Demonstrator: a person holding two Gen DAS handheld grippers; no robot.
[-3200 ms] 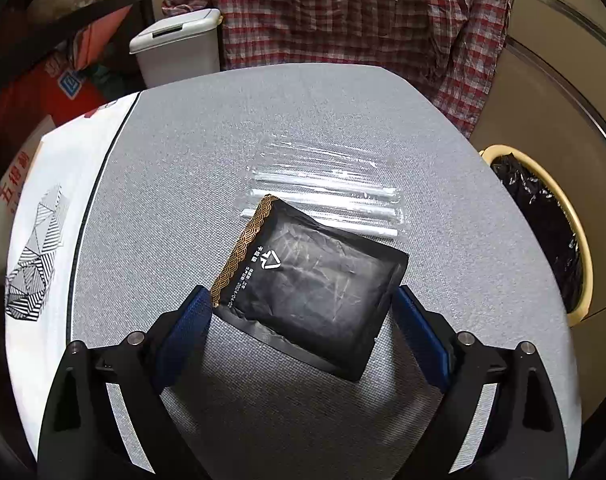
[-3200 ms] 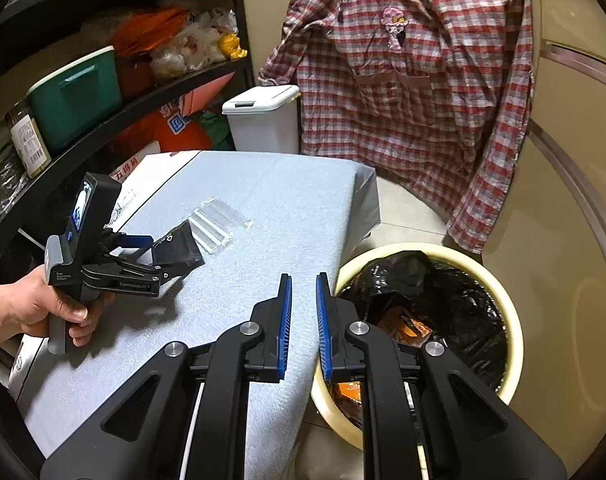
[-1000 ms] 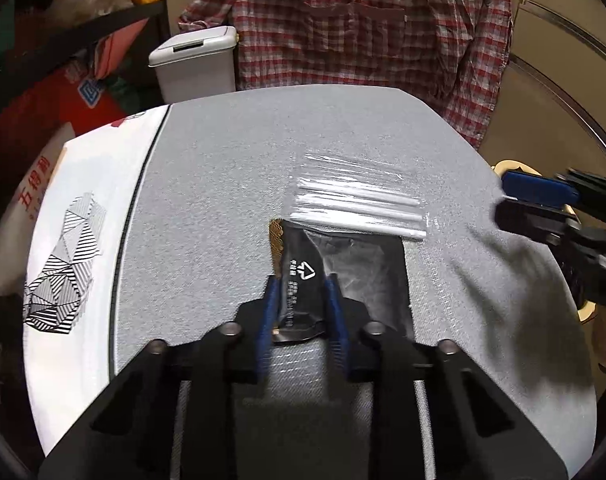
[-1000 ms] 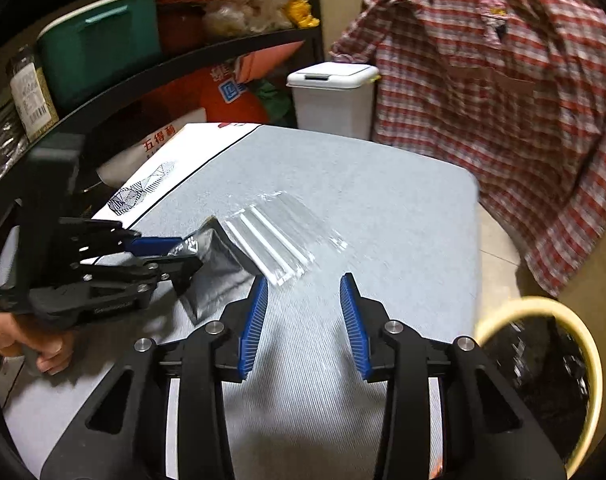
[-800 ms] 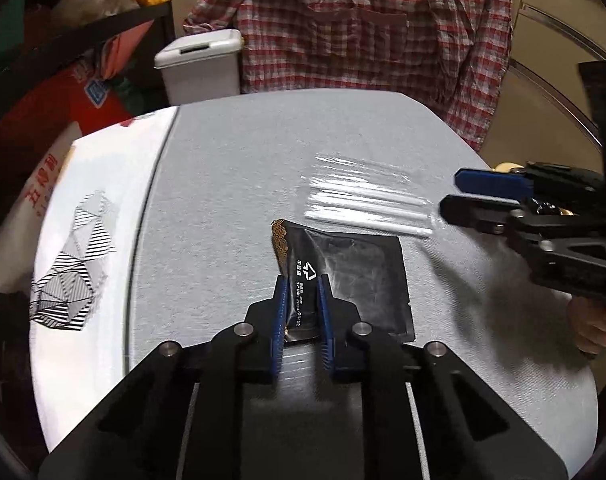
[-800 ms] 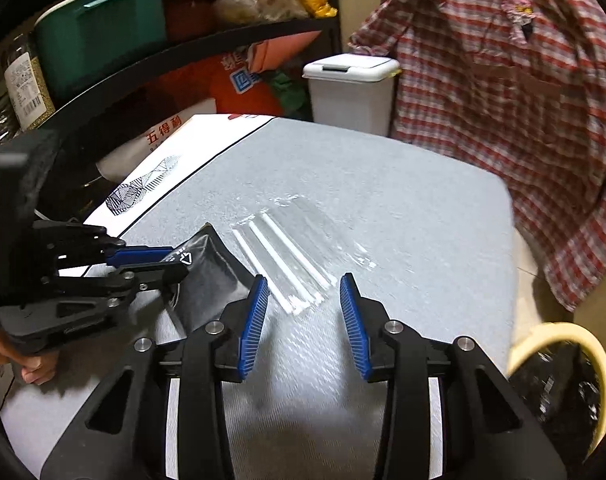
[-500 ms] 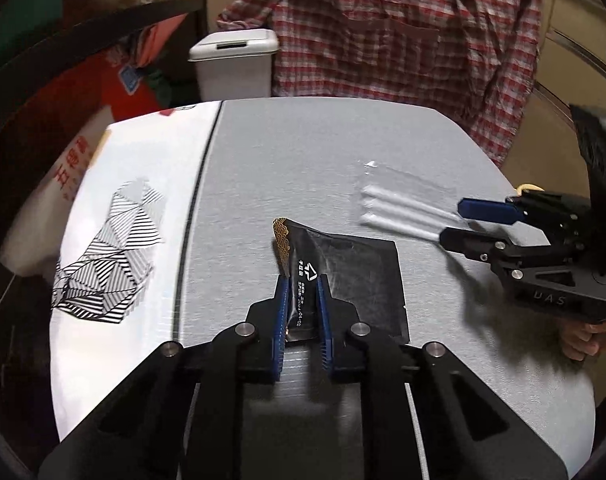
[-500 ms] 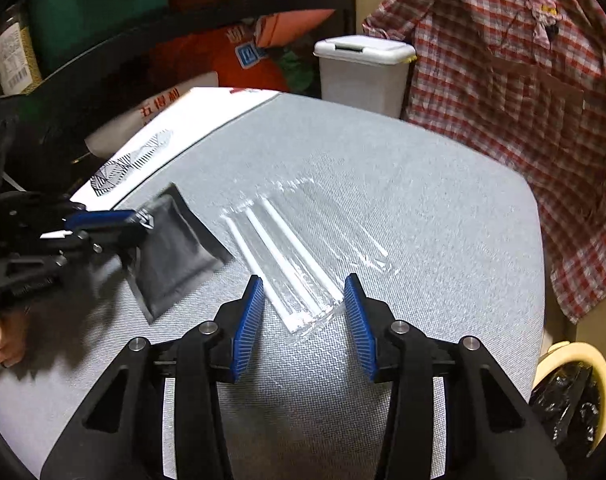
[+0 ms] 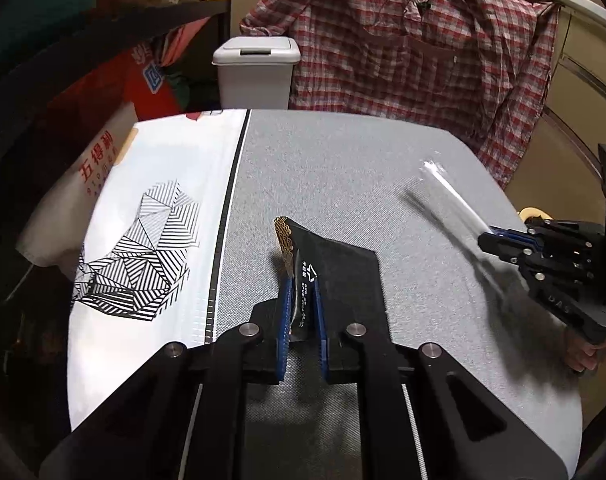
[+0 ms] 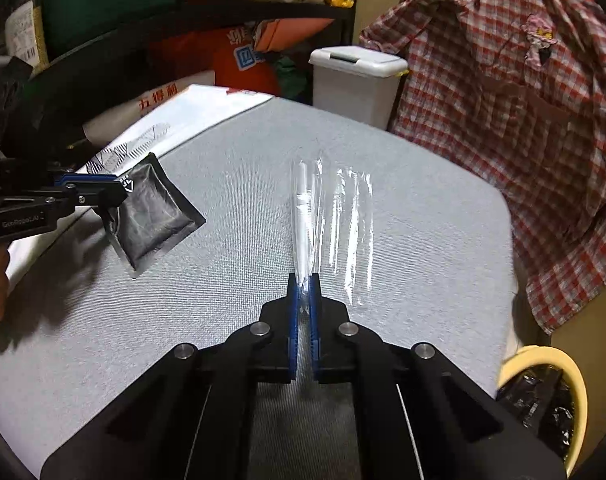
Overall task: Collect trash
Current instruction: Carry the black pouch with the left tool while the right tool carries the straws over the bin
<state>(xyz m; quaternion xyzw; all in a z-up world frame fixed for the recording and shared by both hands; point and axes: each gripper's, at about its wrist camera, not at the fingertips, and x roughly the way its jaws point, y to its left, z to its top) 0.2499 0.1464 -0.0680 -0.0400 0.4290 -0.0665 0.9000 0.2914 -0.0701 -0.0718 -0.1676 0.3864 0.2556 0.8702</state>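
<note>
My left gripper [image 9: 301, 280] is shut on the black foil pouch [image 9: 339, 276] and holds it lifted a little above the grey table [image 9: 343, 168]; the pouch also shows in the right wrist view [image 10: 151, 212]. My right gripper [image 10: 303, 280] is shut on the near edge of the clear plastic wrapper [image 10: 331, 220], which trails forward over the table. In the left wrist view the right gripper [image 9: 491, 238] holds the wrapper [image 9: 451, 196] raised at the table's right side.
A yellow bin with a black liner [image 10: 543, 392] stands on the floor right of the table. A white printed box [image 9: 143, 240] lies along the table's left. A white lidded bin [image 9: 255, 72] and a plaid shirt [image 9: 415, 48] are behind.
My right gripper has closed on the clear wrapper and started lifting it. My left gripper keeps hold of the black pouch and has shifted it left, away from the wrapper.
</note>
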